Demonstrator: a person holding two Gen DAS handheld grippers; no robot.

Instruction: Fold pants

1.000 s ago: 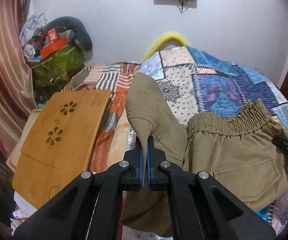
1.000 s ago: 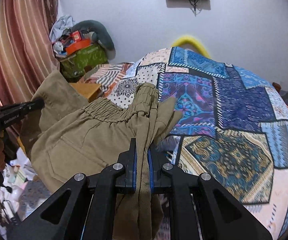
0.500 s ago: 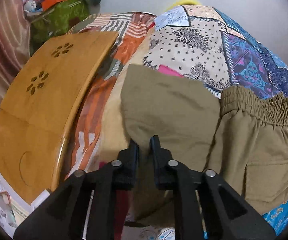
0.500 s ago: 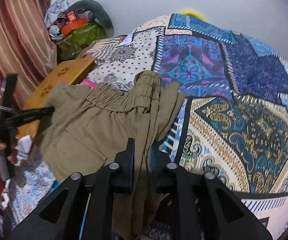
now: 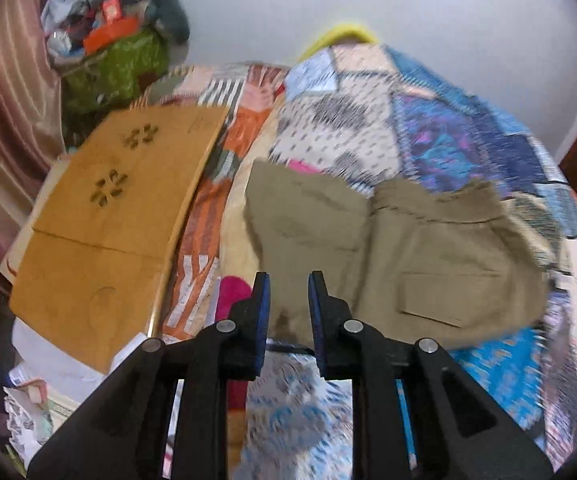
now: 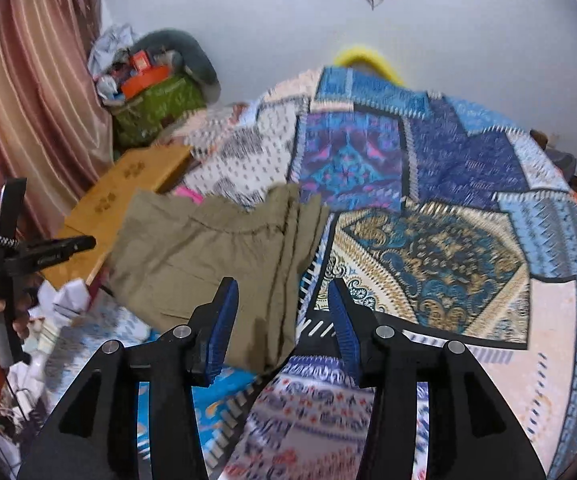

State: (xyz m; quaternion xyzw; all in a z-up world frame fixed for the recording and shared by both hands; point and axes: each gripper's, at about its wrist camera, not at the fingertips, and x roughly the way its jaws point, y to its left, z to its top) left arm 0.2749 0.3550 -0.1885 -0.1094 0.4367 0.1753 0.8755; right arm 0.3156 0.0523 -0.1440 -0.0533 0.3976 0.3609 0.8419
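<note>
The khaki pants [image 5: 408, 252] lie folded in a flat bundle on the patchwork bedspread [image 5: 448, 128], with a back pocket facing up. They also show in the right wrist view [image 6: 208, 256]. My left gripper [image 5: 287, 292] is open and empty, just in front of the bundle's near left edge. My right gripper [image 6: 282, 296] is open wide and empty, just in front of the bundle's near right corner. The left gripper also shows at the left edge of the right wrist view [image 6: 76, 245], held in a hand.
A wooden lap desk [image 5: 112, 220] leans at the bed's left side. A green bag with clutter [image 5: 116, 60] stands in the far left corner by a curtain [image 5: 4, 112]. Papers [image 6: 68, 300] lie on the floor at left. The bedspread stretches to the right [image 6: 468, 248].
Both grippers have opened and let go of the pants, then drawn back toward me. The pants have dropped flat onto the bed.
</note>
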